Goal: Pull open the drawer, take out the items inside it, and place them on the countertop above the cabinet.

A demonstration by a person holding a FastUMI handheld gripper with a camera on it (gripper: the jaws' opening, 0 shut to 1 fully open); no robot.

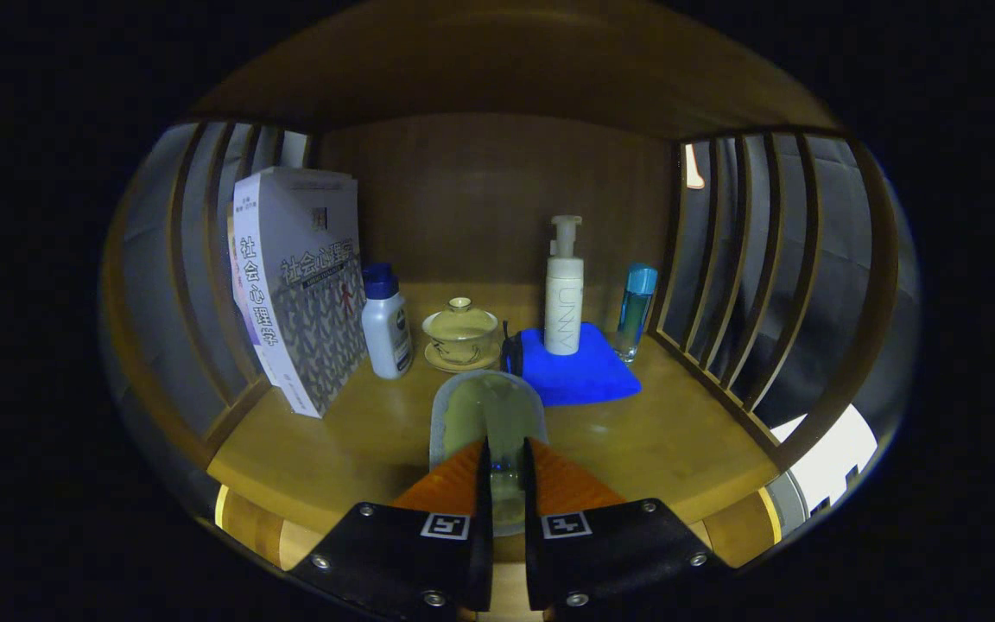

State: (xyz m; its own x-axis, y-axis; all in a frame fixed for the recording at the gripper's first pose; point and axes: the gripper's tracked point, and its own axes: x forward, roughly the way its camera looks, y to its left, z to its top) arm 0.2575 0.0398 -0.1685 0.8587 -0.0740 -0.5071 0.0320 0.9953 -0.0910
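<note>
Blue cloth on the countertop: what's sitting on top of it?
A white pump bottle stands upright on the blue cloth. A dark object at its near-left edge is too unclear to identify.

Dim warm light, edges bowed, corners perhaps underexposed

Camera rides the hand-held gripper [506, 458], facing level into the near shelf [679, 432].

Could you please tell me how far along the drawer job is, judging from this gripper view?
Done, as far as visible: the gripper is at countertop level, closed on a clear glass cup, so an item seems to be out of the drawer. In hand: that cup, over the wooden surface just short of the lidded teacup and blue cloth; whether it rests there is unclear. Left: releasing it, and any further drawer items, which I cannot judge.
</note>
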